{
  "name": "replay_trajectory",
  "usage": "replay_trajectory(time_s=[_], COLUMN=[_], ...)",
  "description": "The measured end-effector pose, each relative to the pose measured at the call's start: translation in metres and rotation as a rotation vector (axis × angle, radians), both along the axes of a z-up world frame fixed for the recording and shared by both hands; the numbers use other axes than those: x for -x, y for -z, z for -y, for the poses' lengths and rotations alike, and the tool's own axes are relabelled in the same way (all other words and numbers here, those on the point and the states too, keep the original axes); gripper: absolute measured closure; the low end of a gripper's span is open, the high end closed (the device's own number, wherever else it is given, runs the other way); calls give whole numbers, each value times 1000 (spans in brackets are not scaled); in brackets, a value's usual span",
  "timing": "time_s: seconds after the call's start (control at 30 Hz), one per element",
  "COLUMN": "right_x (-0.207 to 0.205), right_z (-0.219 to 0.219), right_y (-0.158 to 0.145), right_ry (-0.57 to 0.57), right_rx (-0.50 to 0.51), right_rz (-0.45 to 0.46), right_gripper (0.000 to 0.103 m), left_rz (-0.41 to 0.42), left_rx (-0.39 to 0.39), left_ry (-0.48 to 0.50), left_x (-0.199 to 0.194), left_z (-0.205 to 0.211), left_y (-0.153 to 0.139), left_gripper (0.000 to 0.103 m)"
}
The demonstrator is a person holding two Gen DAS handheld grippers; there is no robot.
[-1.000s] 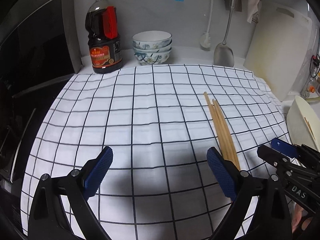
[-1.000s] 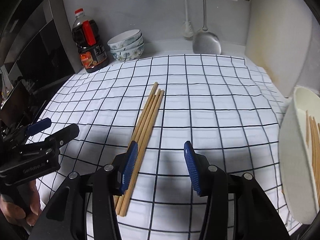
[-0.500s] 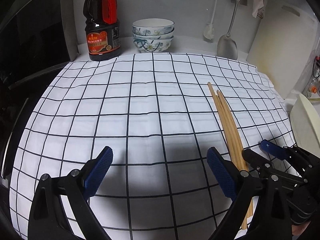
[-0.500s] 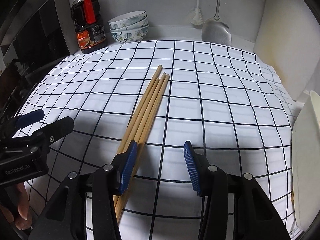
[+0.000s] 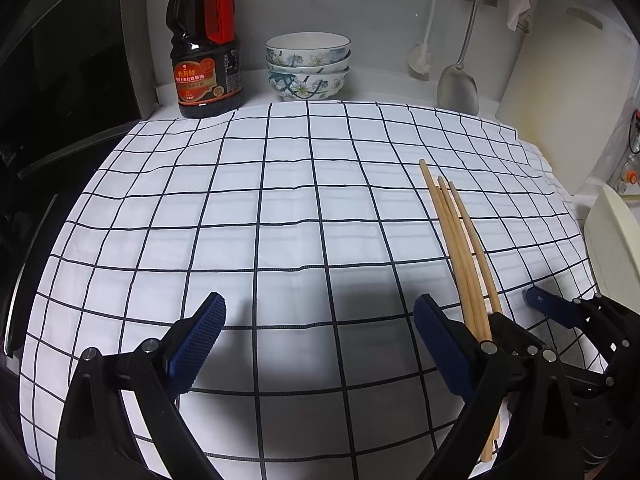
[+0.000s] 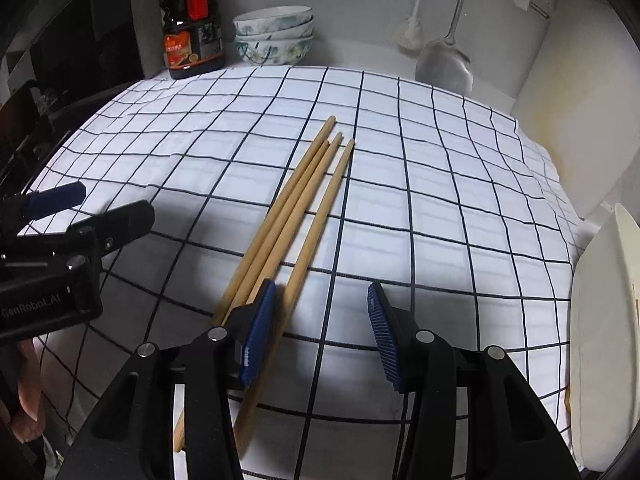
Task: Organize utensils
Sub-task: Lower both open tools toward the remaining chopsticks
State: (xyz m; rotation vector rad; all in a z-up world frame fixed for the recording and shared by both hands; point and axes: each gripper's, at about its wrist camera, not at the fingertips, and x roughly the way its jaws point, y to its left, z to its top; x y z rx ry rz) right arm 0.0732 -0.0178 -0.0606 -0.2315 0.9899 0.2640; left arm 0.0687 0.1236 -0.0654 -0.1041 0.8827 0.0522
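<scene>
Counter [image 5: 384,92] is covered by a white checked cloth [image 5: 248,216], which fills most of both views. A pale cutting board [image 5: 560,92] leans on the wall ahead and to the right of both grippers. A cream tray [image 6: 600,340] sits at the right edge, right of the right gripper; thin sticks in it are barely visible.

Ahead-left of both grippers is a dark sauce bottle [image 5: 206,48] with a stack of bowls [image 5: 307,66] just beside it. A metal spatula [image 5: 458,84] and a white brush [image 5: 420,60] hang on the back wall.

Left gripper [image 5: 320,344]: released, jaws wide apart over bare cloth, nothing between them. Right gripper [image 6: 320,332]: released, jaws apart, nothing clamped.

Chopsticks [image 6: 296,216], four of them, lie on the cloth, fanning slightly at the far ends. Relative to the right gripper, three run under or outside its left finger [image 6: 258,332], and one lies just inside that finger, within the jaw gap. Contact with the pad can't be confirmed. Relative to the left gripper, they sit outside its right finger [image 5: 444,344], passing behind it.
</scene>
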Motion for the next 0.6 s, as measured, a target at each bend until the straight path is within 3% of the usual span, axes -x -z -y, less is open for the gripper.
replay_trajectory(time_s=[0.13, 0.23, 0.6], right_x=[-3, -7, -17], right_z=[5, 12, 54], right_y=[2, 1, 1], right_ry=[29, 56, 121], right_rx=[-13, -12, -64], right_rz=[12, 17, -21], right_gripper=[57, 68, 68], left_rz=[-2, -4, -40], left_rx=[-1, -6, -85], left_ry=[2, 13, 64], left_x=[-2, -5, -27], left_z=[2, 7, 45], left_y=[0, 0, 11], left_gripper=[10, 10, 10])
